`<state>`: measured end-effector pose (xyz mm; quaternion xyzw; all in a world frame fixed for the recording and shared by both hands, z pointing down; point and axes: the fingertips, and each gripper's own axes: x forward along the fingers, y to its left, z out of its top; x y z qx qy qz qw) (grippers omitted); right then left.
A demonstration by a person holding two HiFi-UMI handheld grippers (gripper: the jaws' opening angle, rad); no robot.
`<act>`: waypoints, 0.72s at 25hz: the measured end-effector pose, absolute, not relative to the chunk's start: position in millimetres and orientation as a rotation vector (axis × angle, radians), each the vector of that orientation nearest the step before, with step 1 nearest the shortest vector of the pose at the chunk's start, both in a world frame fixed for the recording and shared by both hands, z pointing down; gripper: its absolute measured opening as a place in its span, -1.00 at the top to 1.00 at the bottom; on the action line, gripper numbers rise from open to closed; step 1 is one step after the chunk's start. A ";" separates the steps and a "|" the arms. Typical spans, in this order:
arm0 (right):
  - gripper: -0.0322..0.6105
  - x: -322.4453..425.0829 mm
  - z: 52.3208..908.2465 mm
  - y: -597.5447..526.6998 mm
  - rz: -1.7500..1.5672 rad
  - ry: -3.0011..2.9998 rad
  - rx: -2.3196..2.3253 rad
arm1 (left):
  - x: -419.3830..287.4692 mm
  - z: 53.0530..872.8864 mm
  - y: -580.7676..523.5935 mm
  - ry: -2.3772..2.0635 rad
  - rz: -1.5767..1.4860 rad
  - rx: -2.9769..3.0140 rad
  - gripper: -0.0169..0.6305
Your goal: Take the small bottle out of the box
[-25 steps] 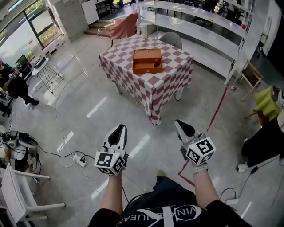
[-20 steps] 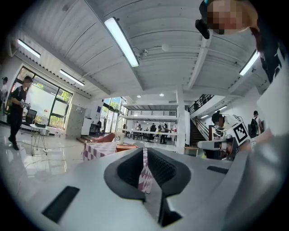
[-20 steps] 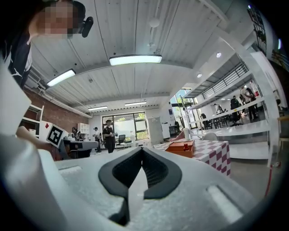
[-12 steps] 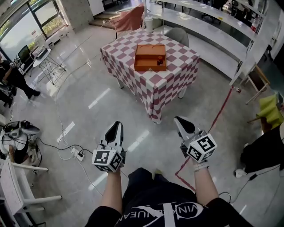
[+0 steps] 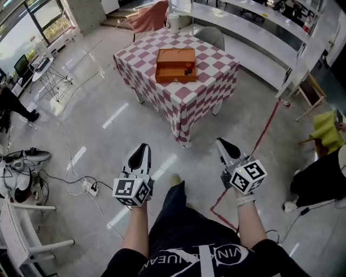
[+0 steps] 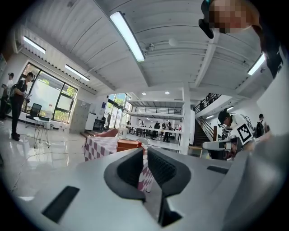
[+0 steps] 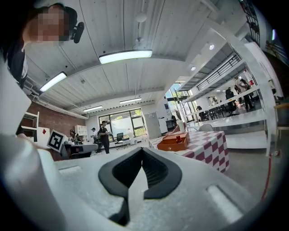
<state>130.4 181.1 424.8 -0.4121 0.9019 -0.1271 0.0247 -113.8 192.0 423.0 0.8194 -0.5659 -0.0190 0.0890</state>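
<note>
An open orange wooden box (image 5: 174, 65) sits on a table with a red-and-white checked cloth (image 5: 162, 92), far ahead across the floor. A small dark red bottle (image 5: 188, 69) stands inside the box at its right side. Both grippers are held level at waist height, well short of the table. My left gripper (image 5: 142, 147) holds nothing, and in its own view (image 6: 145, 151) a narrow slit shows between the pads. My right gripper (image 5: 223, 143) has its tips together and is empty (image 7: 142, 150). The box (image 7: 174, 142) and bottle (image 7: 179, 138) show small in the right gripper view.
A grey chair (image 5: 210, 37) and a pink-draped chair (image 5: 148, 16) stand behind the table. A long white counter (image 5: 259, 27) runs behind them. Red tape (image 5: 259, 146) marks the floor on the right. Cables and a power strip (image 5: 89, 188) lie at left, near a white chair (image 5: 21, 227).
The person has walked forward with both grippers carried along. The table and box now sit a little left of where they were in the head view. Neither gripper's jaws have changed.
</note>
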 end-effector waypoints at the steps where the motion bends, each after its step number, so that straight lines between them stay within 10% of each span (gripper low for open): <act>1: 0.88 129.7 424.7 177.2 -0.390 2.792 -1.272 | -113.4 425.3 187.5 -1.680 -0.049 2.436 0.85; 18: 0.88 107.1 407.9 67.7 -0.289 2.841 -1.236 | -132.3 412.8 68.7 -1.684 -0.118 2.447 0.85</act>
